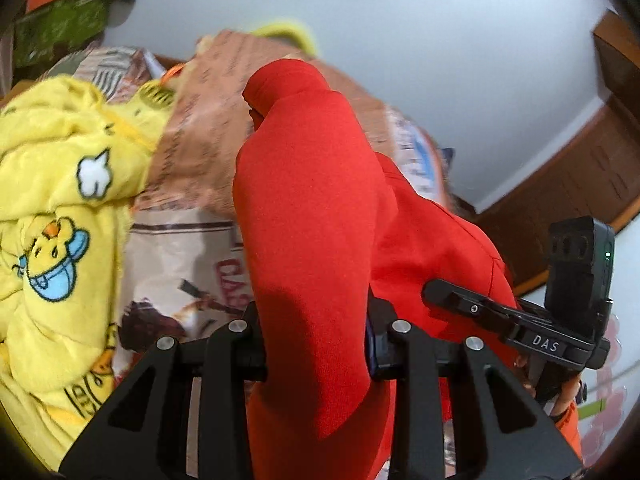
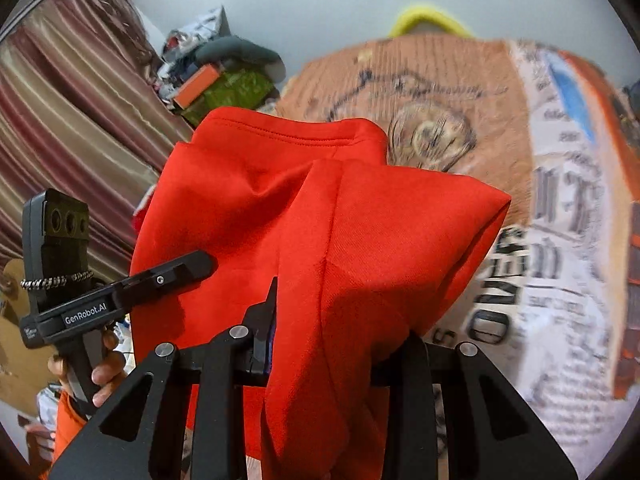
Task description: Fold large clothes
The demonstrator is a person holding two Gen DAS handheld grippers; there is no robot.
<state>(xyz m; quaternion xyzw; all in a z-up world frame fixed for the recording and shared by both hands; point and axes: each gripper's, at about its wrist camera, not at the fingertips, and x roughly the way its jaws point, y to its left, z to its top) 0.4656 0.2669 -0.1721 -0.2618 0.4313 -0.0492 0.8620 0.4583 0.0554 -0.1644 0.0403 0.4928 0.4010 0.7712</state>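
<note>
Both grippers clamped on the red garment (image 2: 320,216): left gripper (image 1: 316,344) and right gripper (image 2: 324,352) hold it bunched above the printed bedsheet (image 2: 560,240). Yellow fleece blanket (image 1: 52,200) heaped left of the garment; striped curtain (image 2: 68,120) beyond. Garment blocks most of both views.

"DAS" showing on right gripper (image 1: 460,304) body; "GenRobot.AI" showing on left gripper (image 2: 200,264) body; printed bedsheet (image 2: 560,240) lettering blurring, unreadable.
</note>
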